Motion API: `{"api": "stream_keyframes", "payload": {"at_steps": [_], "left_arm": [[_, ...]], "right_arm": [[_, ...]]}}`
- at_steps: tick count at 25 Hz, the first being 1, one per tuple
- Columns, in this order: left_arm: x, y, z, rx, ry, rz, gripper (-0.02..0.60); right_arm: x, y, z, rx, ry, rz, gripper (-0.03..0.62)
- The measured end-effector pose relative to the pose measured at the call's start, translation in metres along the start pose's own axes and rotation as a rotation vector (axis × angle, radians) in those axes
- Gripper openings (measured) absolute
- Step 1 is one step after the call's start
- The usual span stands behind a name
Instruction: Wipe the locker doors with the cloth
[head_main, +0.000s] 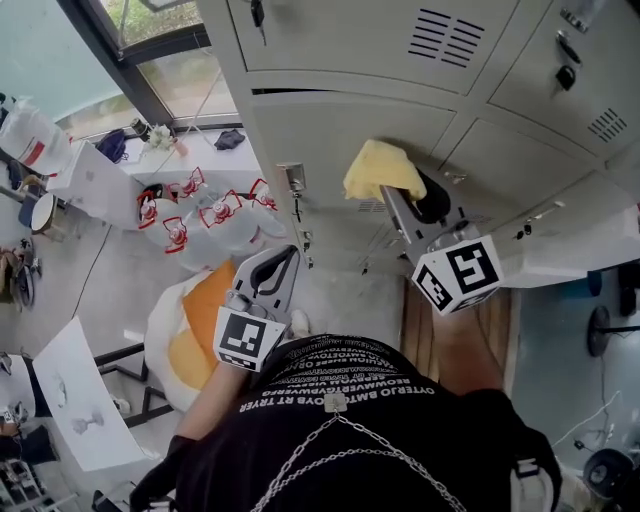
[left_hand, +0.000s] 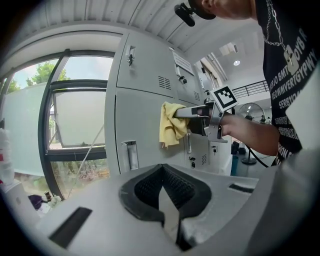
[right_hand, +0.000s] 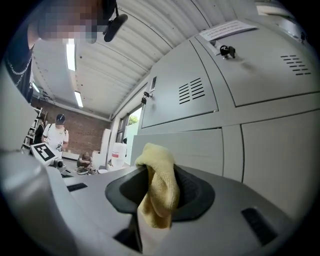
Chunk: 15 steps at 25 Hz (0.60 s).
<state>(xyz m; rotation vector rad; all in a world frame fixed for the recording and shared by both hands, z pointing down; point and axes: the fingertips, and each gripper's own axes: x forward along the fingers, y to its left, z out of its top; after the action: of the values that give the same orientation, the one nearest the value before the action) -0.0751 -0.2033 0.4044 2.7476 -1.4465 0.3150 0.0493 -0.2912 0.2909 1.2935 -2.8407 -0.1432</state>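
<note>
yellow cloth is sitting bunched in the right hand-held gripper, whose jaws are clamping on a fold of it, while most of the fabric is bulging out past the tips and hanging loose. it is being held up against a grey locker door, and in the left gripper view it appears to be touching the panel just beside the door's edge. the left hand-held gripper is hanging low, well apart from the lockers, with its jaws together on nothing. the cloth is looking soft, light and floppy, so i judge it will be giving under pressure and moulding to the flat metal rather than scratching it. the likely risk is the fabric slipping out of the pinch while it is being dragged across the door. a hold deep in the bunched middle, as now, is looking sounder than a grip on a corner.
</note>
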Motion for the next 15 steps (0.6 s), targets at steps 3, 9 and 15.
{"api": "stream_keyframes", "payload": {"at_steps": [3, 9, 15], "left_arm": [[0.001, 0.011, 0.004, 0.010, -0.010, -0.011, 0.006], [0.002, 0.037, 0.003, 0.023, -0.017, -0.026, 0.006], [0.003, 0.053, 0.003, 0.035, -0.025, -0.052, 0.006]], "right_arm": [[0.016, 0.016, -0.006, 0.005, 0.013, 0.022, 0.117], [0.052, 0.049, -0.010, 0.010, 0.020, 0.069, 0.117], [0.081, 0.079, -0.008, -0.026, 0.012, 0.122, 0.117]]}}
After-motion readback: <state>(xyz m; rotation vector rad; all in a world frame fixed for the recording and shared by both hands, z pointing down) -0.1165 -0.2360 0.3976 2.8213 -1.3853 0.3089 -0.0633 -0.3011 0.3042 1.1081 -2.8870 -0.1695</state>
